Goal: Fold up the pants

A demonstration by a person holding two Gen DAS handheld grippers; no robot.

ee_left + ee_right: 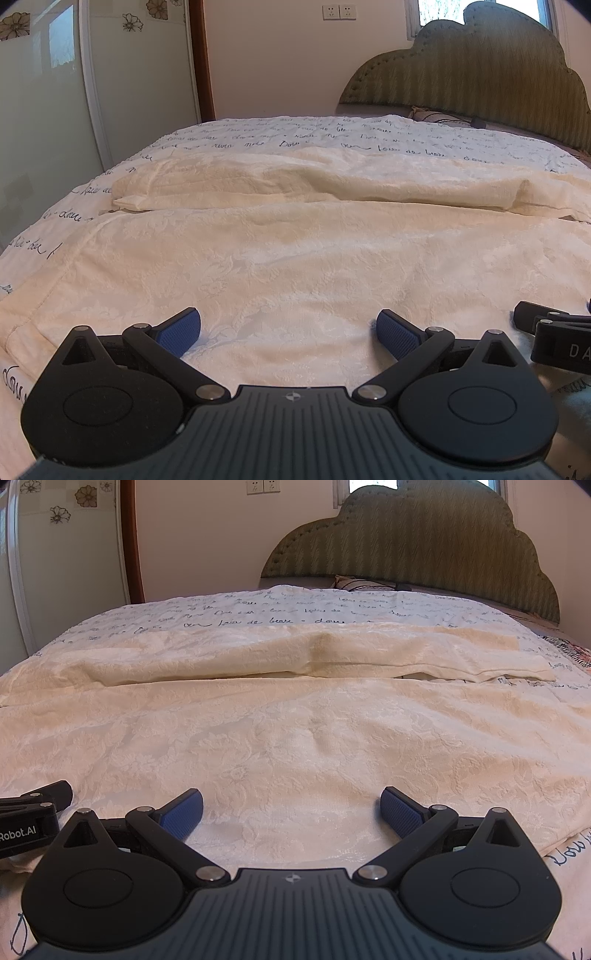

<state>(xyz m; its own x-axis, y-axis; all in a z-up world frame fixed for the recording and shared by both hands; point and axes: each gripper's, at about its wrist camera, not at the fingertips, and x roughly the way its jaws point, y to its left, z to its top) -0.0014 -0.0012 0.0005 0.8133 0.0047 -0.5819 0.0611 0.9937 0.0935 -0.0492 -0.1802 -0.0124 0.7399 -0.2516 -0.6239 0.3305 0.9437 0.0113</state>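
Cream textured pants (295,251) lie spread flat across the bed, also in the right wrist view (295,731). One leg lies near me, the other (295,177) lies farther back, with a gap between them. My left gripper (289,328) is open and empty, low over the near edge of the pants. My right gripper (291,806) is open and empty too, beside the left one over the same near edge. The right gripper's side (554,332) shows at the left view's right edge; the left gripper's side (33,812) shows at the right view's left edge.
The bed has a white cover with black handwriting print (295,133). A green padded headboard (480,62) stands at the far right, with a pillow (369,581) below it. A glass wardrobe door (44,110) stands to the left. The bed's left edge (22,236) drops off.
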